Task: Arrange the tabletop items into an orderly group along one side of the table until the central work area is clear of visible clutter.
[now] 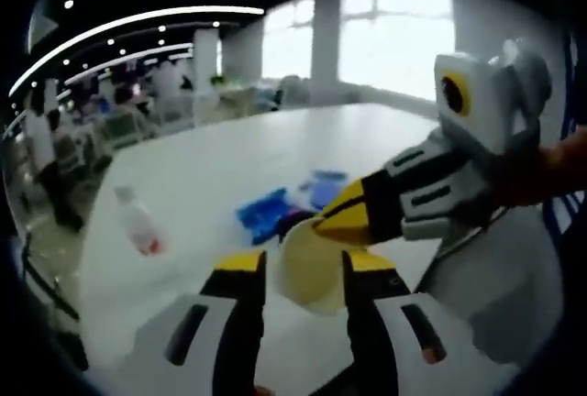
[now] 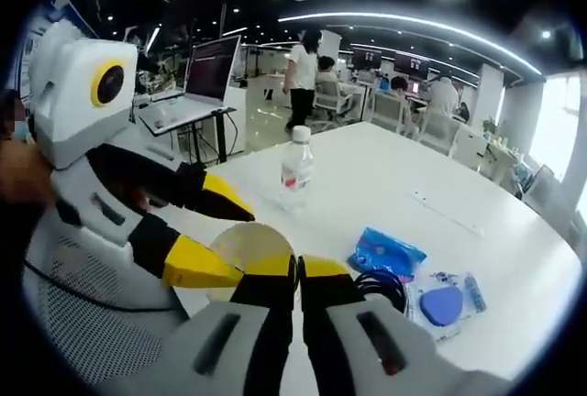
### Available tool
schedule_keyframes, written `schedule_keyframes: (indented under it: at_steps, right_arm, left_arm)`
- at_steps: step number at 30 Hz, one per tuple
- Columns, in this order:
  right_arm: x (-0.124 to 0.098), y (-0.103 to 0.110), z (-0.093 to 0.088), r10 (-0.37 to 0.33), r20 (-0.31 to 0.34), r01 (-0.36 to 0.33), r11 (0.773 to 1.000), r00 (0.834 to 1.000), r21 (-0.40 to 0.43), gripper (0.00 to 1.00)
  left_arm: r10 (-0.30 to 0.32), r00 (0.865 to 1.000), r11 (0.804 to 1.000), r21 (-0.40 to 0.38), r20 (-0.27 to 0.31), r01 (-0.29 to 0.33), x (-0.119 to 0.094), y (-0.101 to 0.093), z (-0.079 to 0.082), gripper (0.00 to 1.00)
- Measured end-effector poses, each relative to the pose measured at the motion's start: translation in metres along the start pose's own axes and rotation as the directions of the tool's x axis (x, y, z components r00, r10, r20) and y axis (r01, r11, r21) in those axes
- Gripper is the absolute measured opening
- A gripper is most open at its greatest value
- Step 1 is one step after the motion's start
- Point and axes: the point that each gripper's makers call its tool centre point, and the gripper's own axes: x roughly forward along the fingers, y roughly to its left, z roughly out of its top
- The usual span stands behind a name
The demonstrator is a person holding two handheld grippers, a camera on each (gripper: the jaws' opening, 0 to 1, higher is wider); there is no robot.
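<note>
The pale yellow cup [image 1: 307, 272] sits on the white table [image 1: 220, 167] right in front of me; in the left gripper view my left gripper [image 1: 303, 277] has its yellow-tipped jaws spread wide with the cup between them, though I cannot tell whether they touch it; my right gripper [image 1: 335, 222] comes in from the right, its tips brought together over the cup's rim, and I cannot tell whether they pinch it; in the right gripper view my right gripper's [image 2: 298, 272] jaws sit pressed together at the near edge of the cup [image 2: 249, 247], the left gripper [image 2: 220, 236] gaping around it from the left; beyond stands a clear bottle [image 2: 295, 171] with a red label; to the right lie a blue packet [image 2: 385, 254], a coiled black cable [image 2: 381, 288], and a clear packet holding a blue item [image 2: 445, 304]; farther off, a laptop [image 2: 197, 80] on a stand and people at desks.
</note>
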Motion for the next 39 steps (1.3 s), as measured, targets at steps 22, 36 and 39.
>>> schedule_keyframes:
  at_steps: [22,36,39]
  right_arm:
    - [0.012,-0.019,0.018,0.086,-0.055,-0.084,0.996,0.995,0.038,0.01]
    - [0.03,-0.038,0.03,0.114,-0.073,-0.115,0.993,0.991,-0.014,0.01]
    - [0.034,-0.043,0.031,0.122,-0.077,-0.122,0.992,0.99,0.014,0.01]
  left_arm:
    - [0.091,0.992,0.994,0.048,0.087,-0.095,-0.048,0.036,-0.006,0.74]
    - [0.086,0.995,0.994,0.069,0.054,-0.09,-0.053,0.03,-0.029,0.91]
    - [0.079,0.995,0.995,0.054,0.067,-0.083,-0.051,0.028,-0.027,0.96]
